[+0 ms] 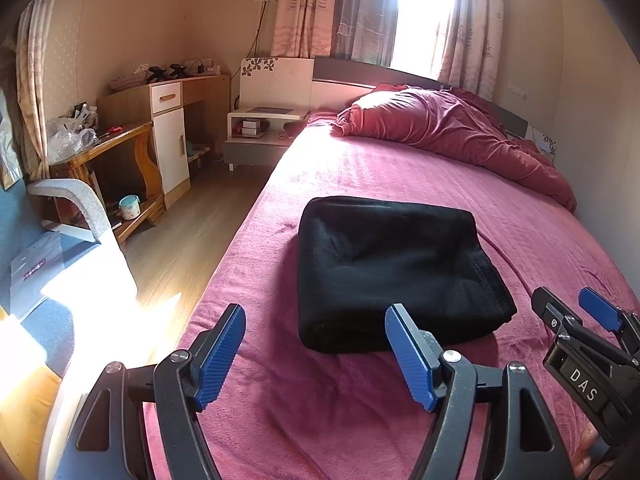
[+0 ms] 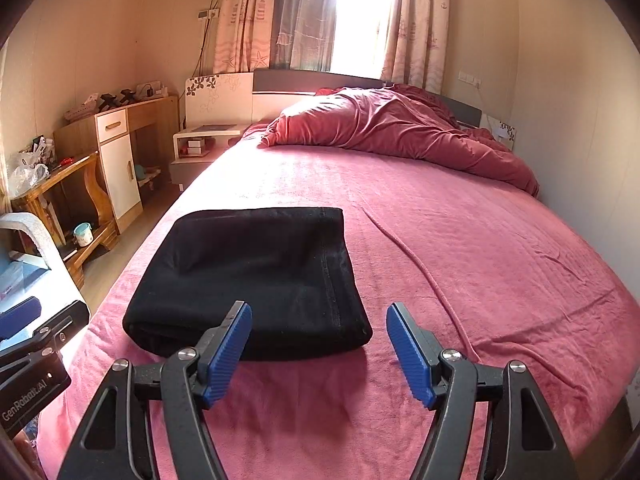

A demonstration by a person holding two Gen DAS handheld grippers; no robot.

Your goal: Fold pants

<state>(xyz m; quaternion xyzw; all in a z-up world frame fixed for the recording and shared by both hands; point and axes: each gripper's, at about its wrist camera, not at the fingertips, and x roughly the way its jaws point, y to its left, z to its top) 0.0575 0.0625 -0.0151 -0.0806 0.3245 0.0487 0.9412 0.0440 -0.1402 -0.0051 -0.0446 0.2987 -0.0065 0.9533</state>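
Both tools, left [image 1: 316,354] and right [image 2: 319,354], gape empty near folded pants [image 2: 256,280] beside the bed's [image 2: 500,260] left edge.

The bed [image 2: 460,240] is spread with a pink plush sheet that runs smooth except for one long raised crease beside the pants. Black pants [image 2: 256,276] lie on it as a folded, thick rectangle near the left edge, stitched hem toward the right. A rumpled dark-red duvet [image 2: 400,128] is heaped against the headboard, well apart from the pants.
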